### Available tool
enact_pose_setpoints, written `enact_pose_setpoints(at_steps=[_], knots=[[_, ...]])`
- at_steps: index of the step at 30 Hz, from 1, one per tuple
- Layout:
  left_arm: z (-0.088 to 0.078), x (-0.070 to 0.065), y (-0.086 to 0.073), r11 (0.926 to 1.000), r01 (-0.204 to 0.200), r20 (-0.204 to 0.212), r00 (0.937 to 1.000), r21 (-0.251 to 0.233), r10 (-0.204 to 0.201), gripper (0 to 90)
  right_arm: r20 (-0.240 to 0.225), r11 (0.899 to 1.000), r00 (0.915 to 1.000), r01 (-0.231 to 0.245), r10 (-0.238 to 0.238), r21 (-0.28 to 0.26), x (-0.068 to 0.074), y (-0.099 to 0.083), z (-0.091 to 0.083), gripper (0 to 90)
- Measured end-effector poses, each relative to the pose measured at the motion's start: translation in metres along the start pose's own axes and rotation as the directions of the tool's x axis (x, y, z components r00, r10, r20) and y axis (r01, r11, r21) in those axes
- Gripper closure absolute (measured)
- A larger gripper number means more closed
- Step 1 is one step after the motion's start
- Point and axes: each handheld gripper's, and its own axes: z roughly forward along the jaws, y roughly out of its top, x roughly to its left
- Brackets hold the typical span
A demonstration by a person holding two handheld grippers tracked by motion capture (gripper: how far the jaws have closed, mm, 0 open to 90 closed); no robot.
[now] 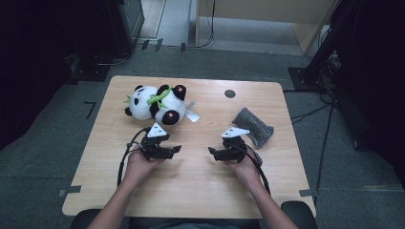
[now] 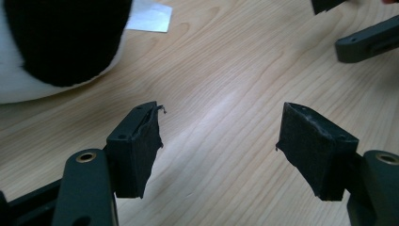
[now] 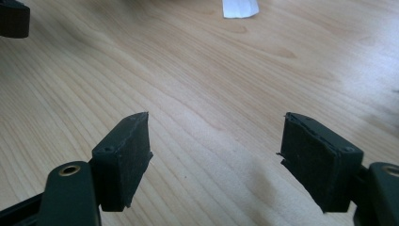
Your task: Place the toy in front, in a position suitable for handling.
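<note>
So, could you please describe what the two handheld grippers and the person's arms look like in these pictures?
Both the left gripper and the right gripper are black, each topped by a grey three-cornered plate, with a black cable trailing back along the forearm. Each has two black jaws with round brass-coloured eyelets at the base; the dark pads look frayed at the edges. The forearms are bare, with no sleeves visible.

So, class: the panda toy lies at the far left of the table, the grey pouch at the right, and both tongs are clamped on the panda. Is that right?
Not quite. The left tongs and right tongs hold nothing, as both gripper views show. The panda toy and grey pouch lie as stated.
</note>
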Motion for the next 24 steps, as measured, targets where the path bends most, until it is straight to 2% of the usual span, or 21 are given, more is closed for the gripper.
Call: enact_pose_setpoints(at_steps=[5, 8, 9, 10, 12, 14, 17, 24], knots=[[-0.007, 0.005, 0.003, 0.9999, 0.011, 0.005, 0.9999, -0.01, -0.011, 29.4, -0.008, 0.999, 0.9999, -0.012, 0.012, -0.031, -0.004, 0.002, -0.005, 24.8], [-0.012, 0.008, 0.007, 0.9992, 0.032, 0.011, 0.9995, -0.026, -0.031, 29.4, 0.002, 0.999, 0.9999, -0.011, 0.011, -0.039, -0.008, 0.003, -0.007, 25.0], [-0.014, 0.009, 0.008, 0.9991, 0.027, 0.005, 0.9996, -0.033, -0.027, 29.5, -0.005, 0.999, 0.9997, -0.023, 0.023, -0.034, -0.009, 0.004, -0.008, 25.5], [-0.016, 0.008, 0.009, 0.998, 0.008, -0.016, 0.9998, -0.062, -0.009, 29.6, -0.02, 0.999, 0.999, -0.041, 0.041, -0.022, -0.013, 0.006, -0.009, 25.8], [-0.017, 0.009, 0.009, 0.9975, 0.013, -0.026, 0.9996, -0.069, -0.015, 30.8, -0.017, 0.999, 0.9989, -0.044, 0.044, -0.026, -0.014, 0.006, -0.01, 26.3], [-0.019, 0.013, 0.011, 0.9968, 0.042, -0.008, 0.999, -0.068, -0.043, 31.4, -0.006, 0.999, 0.9992, -0.039, 0.039, -0.032, -0.017, 0.007, -0.013, 26.8], [-0.021, 0.019, 0.015, 0.9961, 0.061, 0.0, 0.9981, -0.064, -0.061, 31.4, 0.004, 0.999, 0.9996, -0.027, 0.027, -0.031, -0.019, 0.008, -0.015, 28.2], [-0.03, 0.033, 0.025, 0.9975, 0.05, -0.023, 0.9984, -0.049, -0.052, 30.4, 0.011, 0.999, 0.9995, -0.028, 0.029, -0.027, -0.027, 0.008, -0.02, 30.6]])
